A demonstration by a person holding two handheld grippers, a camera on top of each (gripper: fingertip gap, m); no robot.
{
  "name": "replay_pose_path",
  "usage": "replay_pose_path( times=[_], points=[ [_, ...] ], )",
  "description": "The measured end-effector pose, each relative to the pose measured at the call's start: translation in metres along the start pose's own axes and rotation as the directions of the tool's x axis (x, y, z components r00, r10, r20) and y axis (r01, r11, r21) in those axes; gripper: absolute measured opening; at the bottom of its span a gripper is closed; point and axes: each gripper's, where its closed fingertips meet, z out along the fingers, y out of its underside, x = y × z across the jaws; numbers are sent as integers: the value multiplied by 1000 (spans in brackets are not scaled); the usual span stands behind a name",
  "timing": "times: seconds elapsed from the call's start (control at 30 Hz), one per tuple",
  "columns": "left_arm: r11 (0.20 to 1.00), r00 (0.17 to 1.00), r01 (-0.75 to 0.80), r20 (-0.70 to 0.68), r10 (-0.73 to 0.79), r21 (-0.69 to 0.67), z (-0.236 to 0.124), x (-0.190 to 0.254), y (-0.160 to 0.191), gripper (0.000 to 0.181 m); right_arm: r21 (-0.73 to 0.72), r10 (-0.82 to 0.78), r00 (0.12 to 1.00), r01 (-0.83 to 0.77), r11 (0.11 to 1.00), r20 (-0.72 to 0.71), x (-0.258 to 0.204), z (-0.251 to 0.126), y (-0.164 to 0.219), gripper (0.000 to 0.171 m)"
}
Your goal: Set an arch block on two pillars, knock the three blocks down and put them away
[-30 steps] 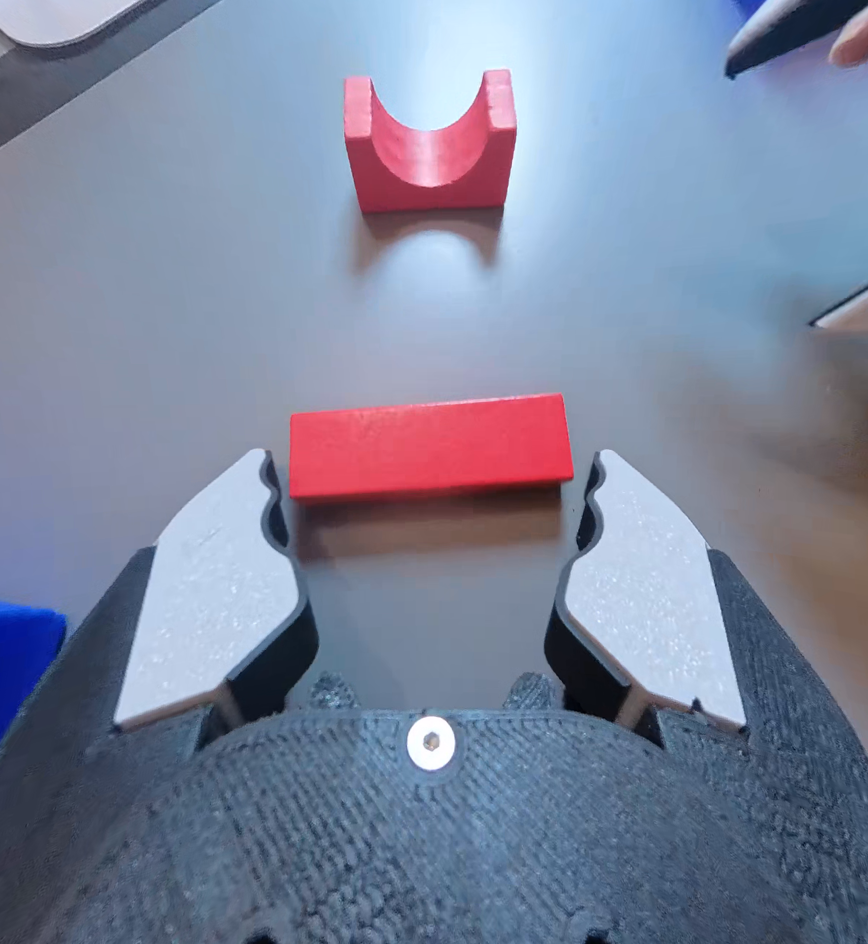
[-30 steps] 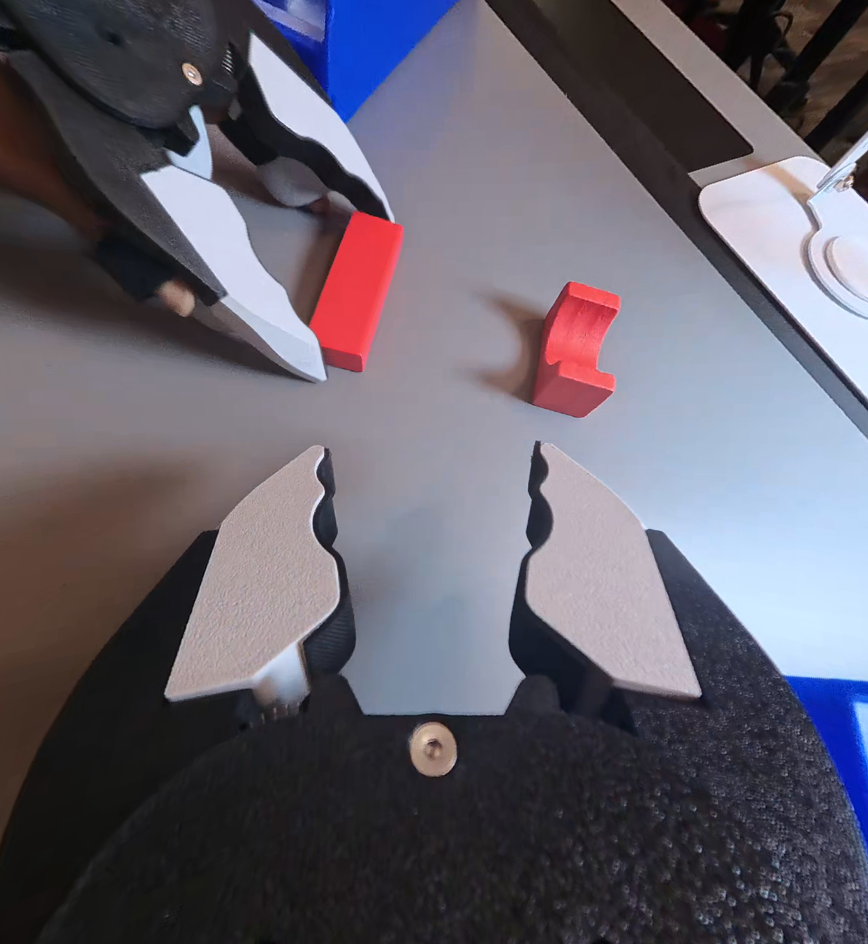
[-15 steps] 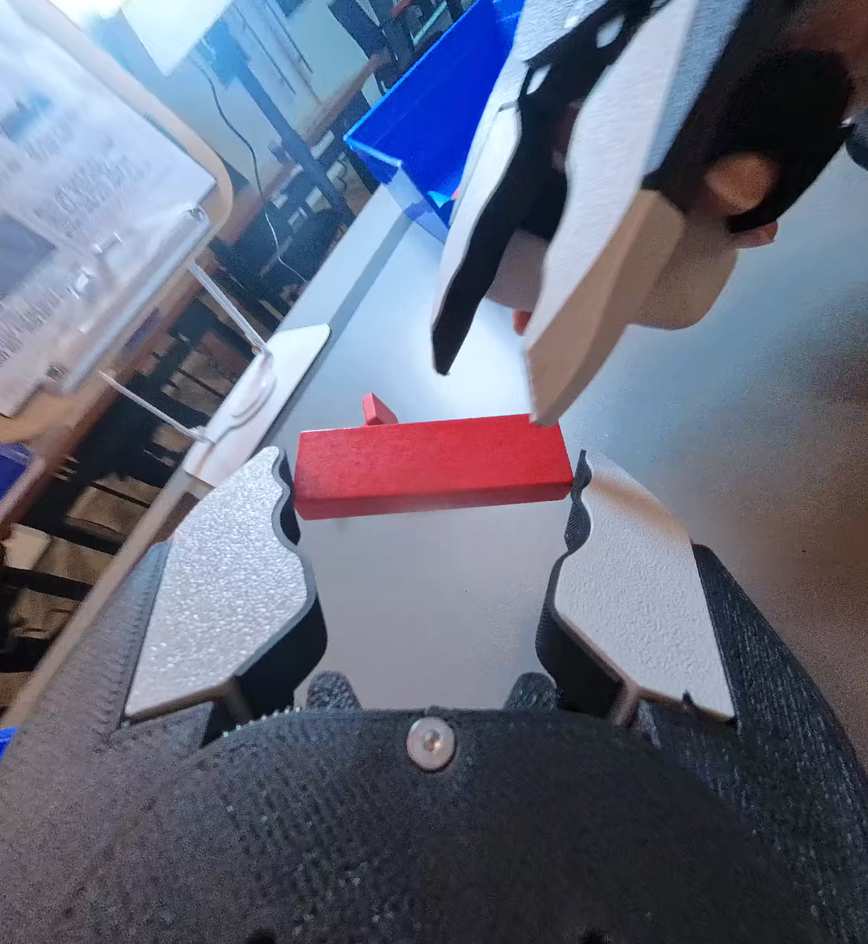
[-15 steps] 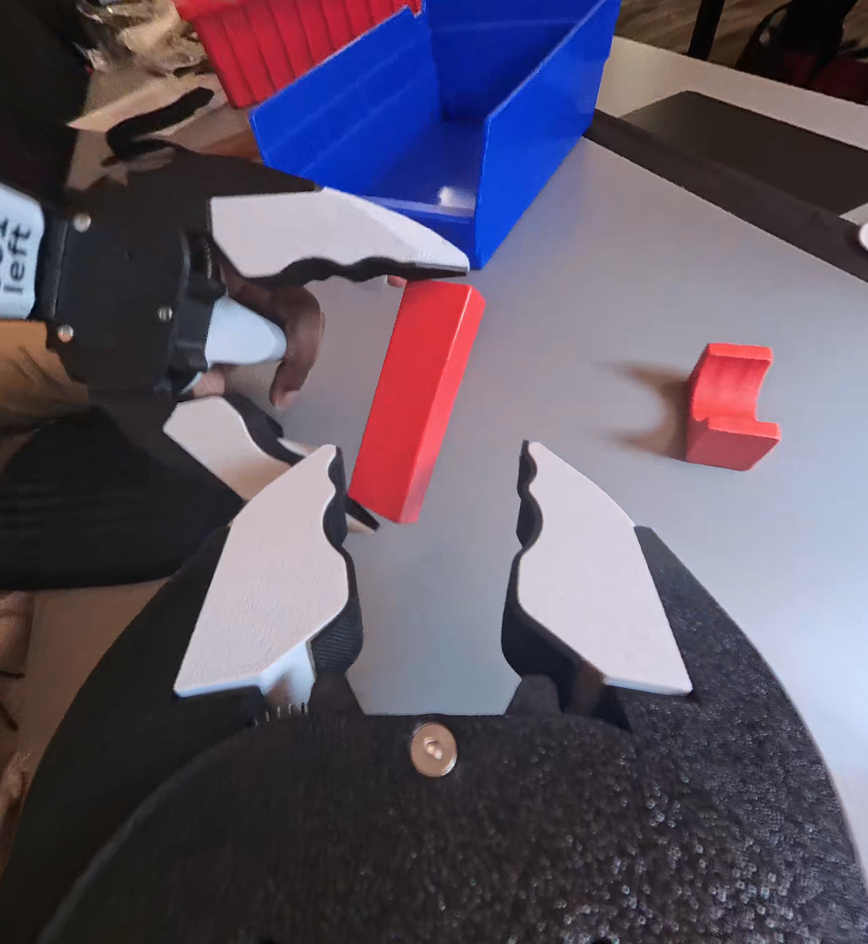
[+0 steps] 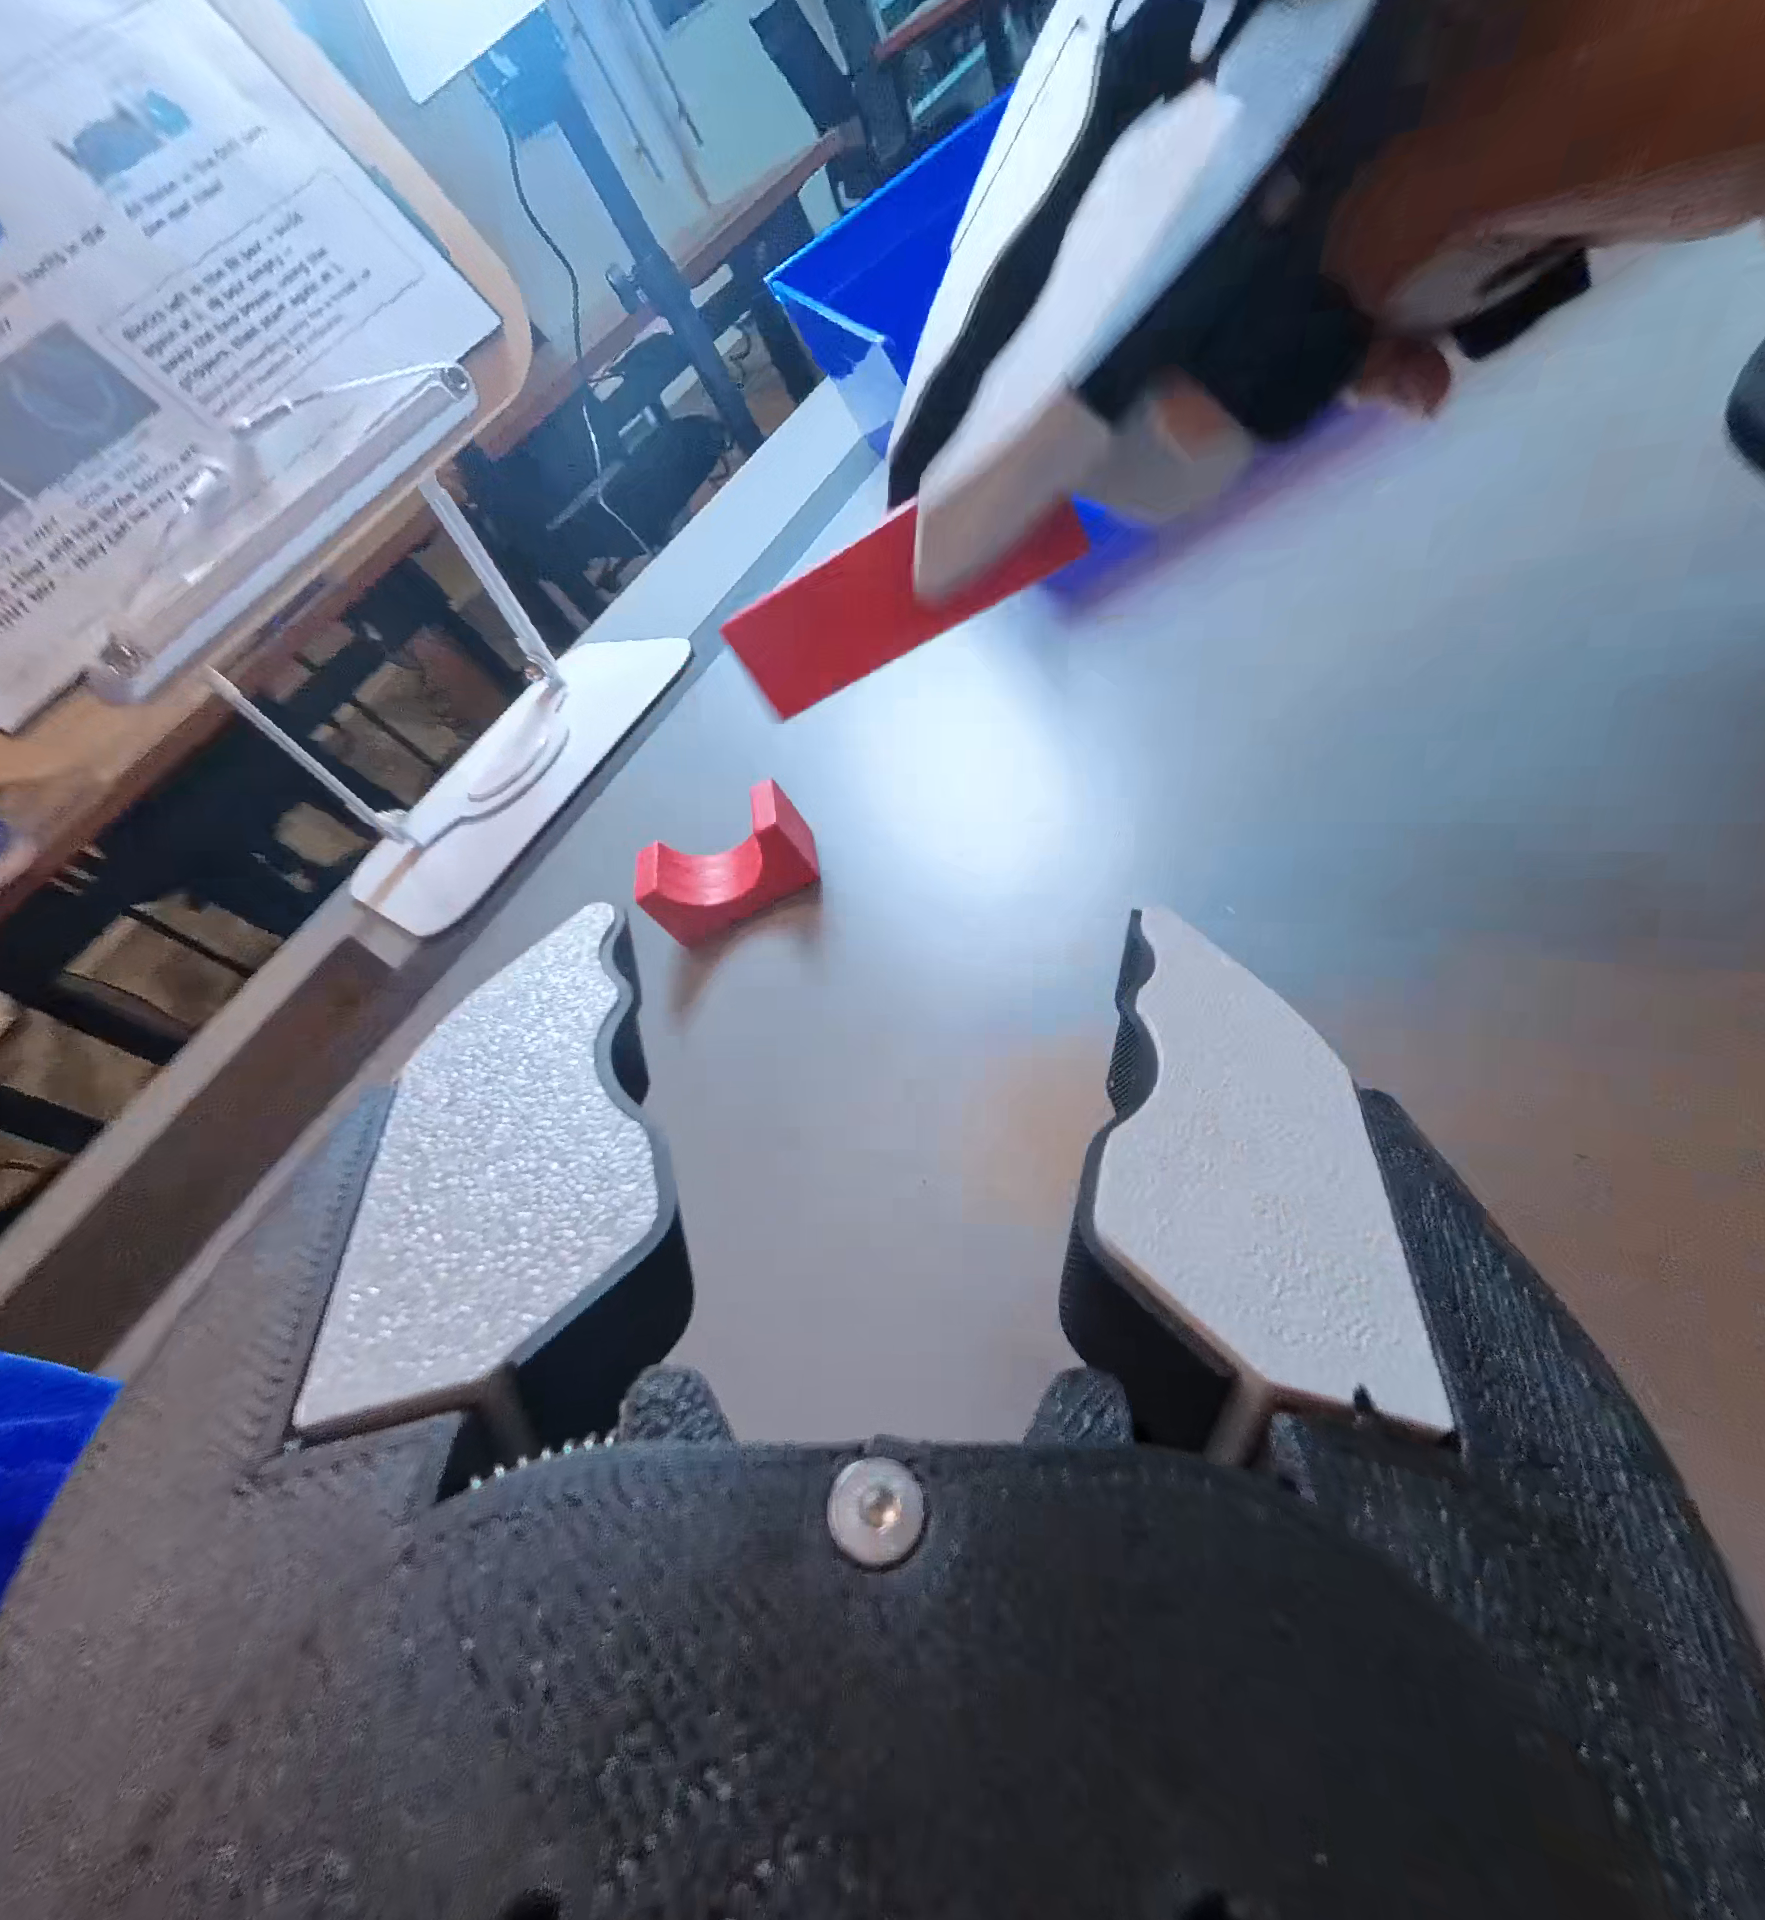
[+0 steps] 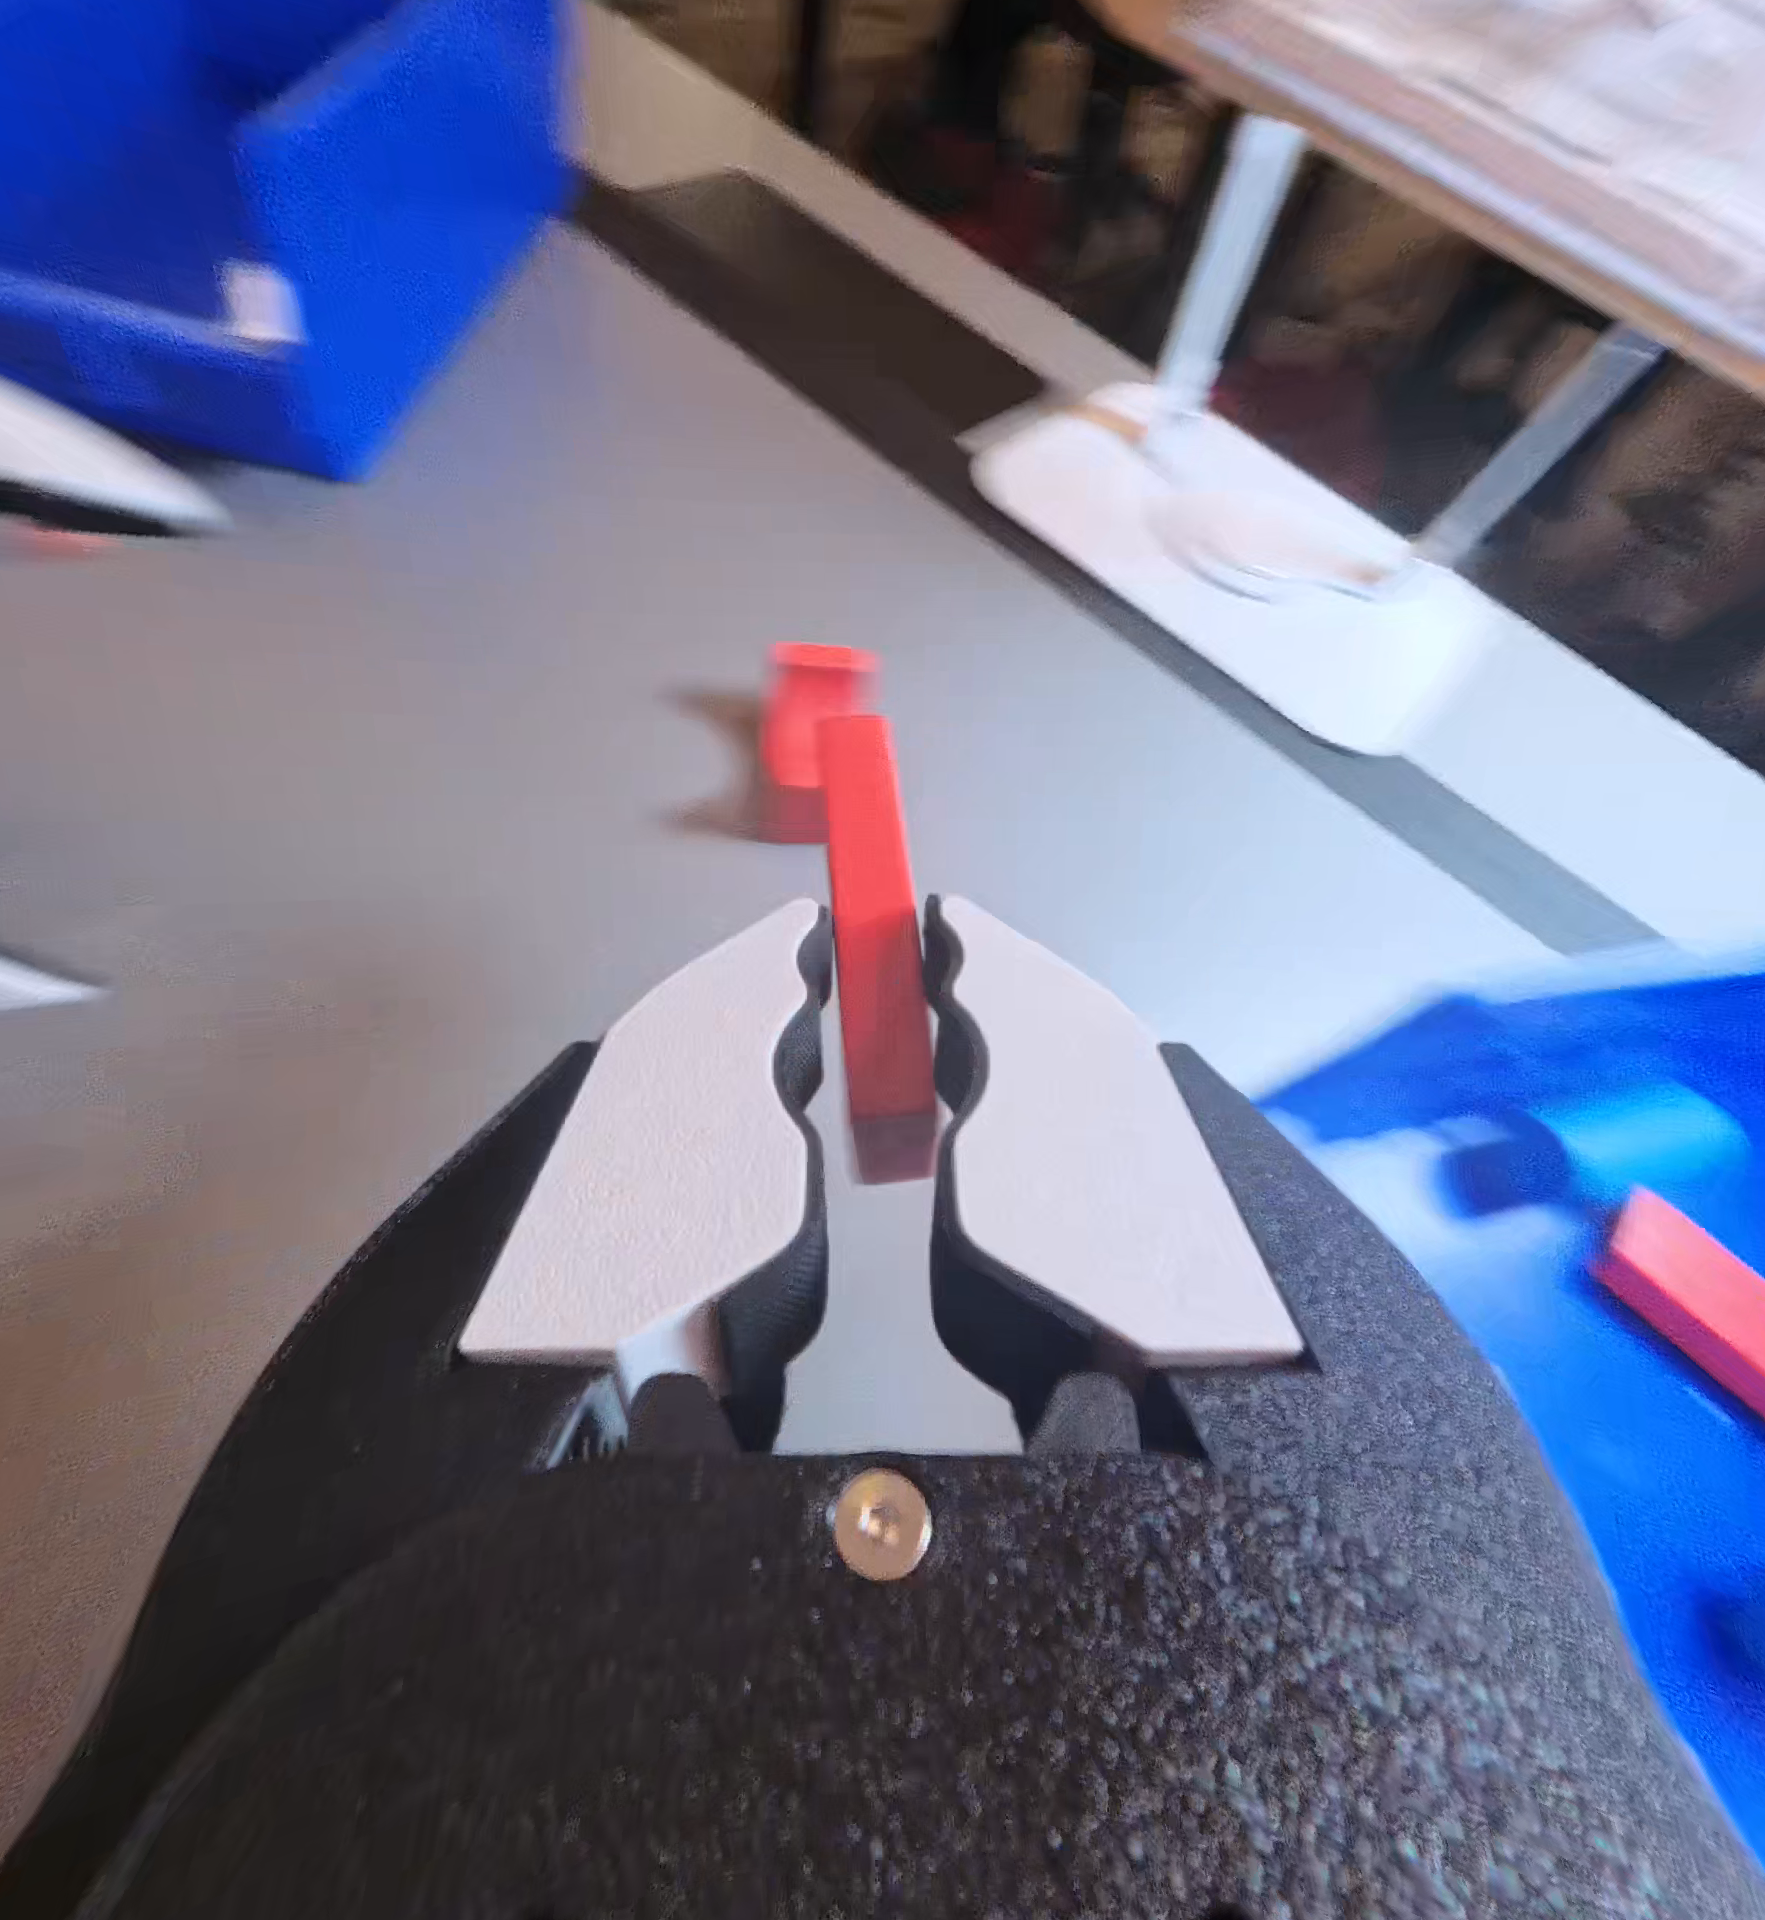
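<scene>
The right claw [image 6: 878, 914] pinches the red pillar block [image 6: 873, 935] above the worktop [image 6: 338, 831], while the left claw [image 5: 873, 925] gapes empty near the arch block [image 5: 727, 868].

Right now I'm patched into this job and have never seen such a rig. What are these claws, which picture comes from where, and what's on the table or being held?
No robot here: a person holds a two-finger claw in each hand, with a camera on each looking along its fingers. The left wrist view shows the left claw open and empty above the grey table. The right claw appears farther off in that view too. The right wrist view shows the right claw shut on a red pillar, lifted off the table. The red arch lies on the table with its curve facing up. Another red pillar lies in the blue bin beside the right claw. A second blue bin stands farther back, near a white stand.
</scene>
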Motion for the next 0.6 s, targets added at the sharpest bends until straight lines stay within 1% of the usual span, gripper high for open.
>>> replay_pose_path(
  times=[0.07,0.1,0.13,0.17,0.2,0.27,0.3,0.33,0.47,0.53,0.6],
  points=[
    [997,996,78,-32,-78,9,-3,-4,6,84,-45,65,981,-75,996,-185,72,-14,17,15],
    [995,994,104,-42,-104,6,-3,-5,10,83,-61,109,962,-128,990,-251,102,-21,29,19],
    [992,991,125,-55,-125,0,-2,-4,13,83,-49,177,943,-198,979,-281,125,-27,39,2],
    [990,988,142,-66,-142,-8,0,-3,15,82,-35,240,922,-262,964,-303,143,-32,49,0],
    [989,986,150,-78,-150,-15,3,0,18,82,-30,269,904,-295,955,-333,159,-37,59,0],
    [990,986,133,-94,-136,-35,6,6,21,82,-8,285,871,-314,949,-401,182,-49,69,0],
    [993,989,113,-95,-117,-39,7,9,22,82,6,298,855,-327,945,-424,190,-53,71,1],
    [995,991,95,-93,-98,-40,7,10,22,82,16,303,846,-330,944,-438,194,-57,72,6],
    [995,990,90,-104,-94,-40,7,13,22,80,24,248,847,-268,963,-471,191,-62,65,19],
    [994,989,98,-108,-102,-45,7,13,24,79,41,225,864,-232,972,-450,183,-59,56,23],
    [992,986,114,-115,-119,-49,8,14,25,79,81,195,896,-178,981,-399,169,-55,42,26]
  ],
)
